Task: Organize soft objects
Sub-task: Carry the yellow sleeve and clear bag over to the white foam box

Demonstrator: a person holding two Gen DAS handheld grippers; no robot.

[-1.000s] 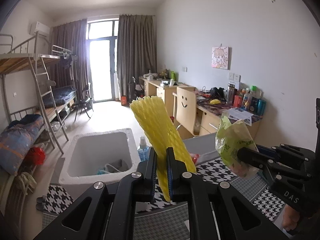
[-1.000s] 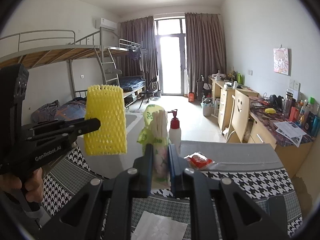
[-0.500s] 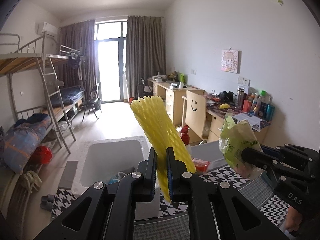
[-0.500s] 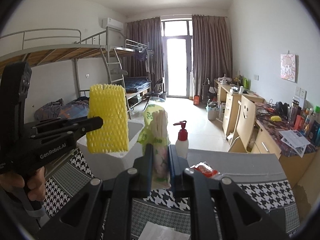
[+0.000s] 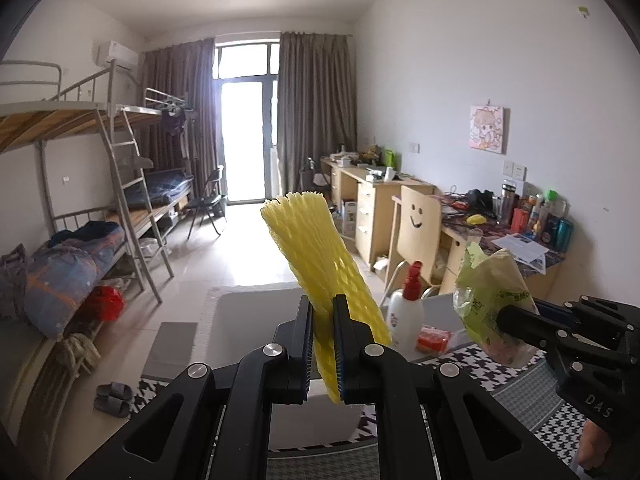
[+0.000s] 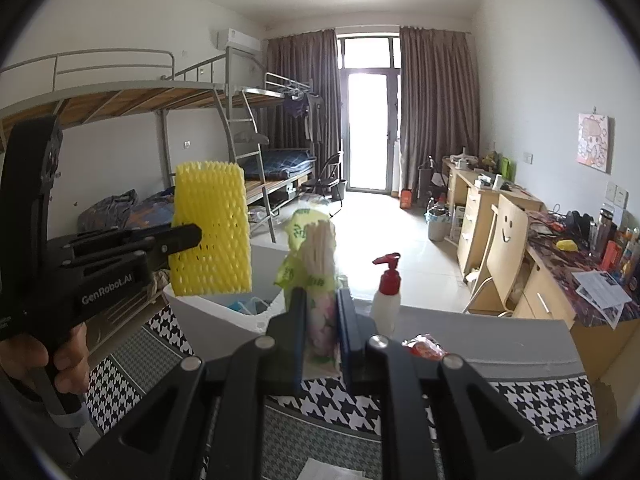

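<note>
Two soft items held aloft, one per hand-held gripper, both raised above the tabletop [image 6: 500, 332] near the white foam box [image 6: 224, 312].

Item 1 — yellow foam fruit net [image 5: 320, 264], lower centre of the left wrist view. Left hand-held gripper [image 5: 323, 344] clamped on its lower part, fingers pressing the mesh flat; the net stands up and leans toward the upper left. Pinching low leaves most of the sleeve free, probably so it can drop cleanly into a container. In the right wrist view the same net sits at centre left, above the box's near rim.

Item 2 — green plastic bag of cotton swabs [image 6: 316, 256], centre of the right wrist view. Right hand-held gripper [image 6: 320, 332] closed on the bag's lower half, swab sticks upright above the fingers. In the left wrist view the bag hangs at the right edge.

Container — white foam box, open-topped, at lower centre-left of the right wrist view. Contents partly seen: something pale blue and a thin white cord or loop; the rest hidden by the rim. Judged the likely destination for both items.

Also on the tabletop — white pump bottle with red top [image 6: 386, 296] and a red-and-clear wrapped packet [image 6: 424, 346], just right of the box, untouched. Houndstooth cloth [image 6: 532, 400] covers the near surface.
</note>
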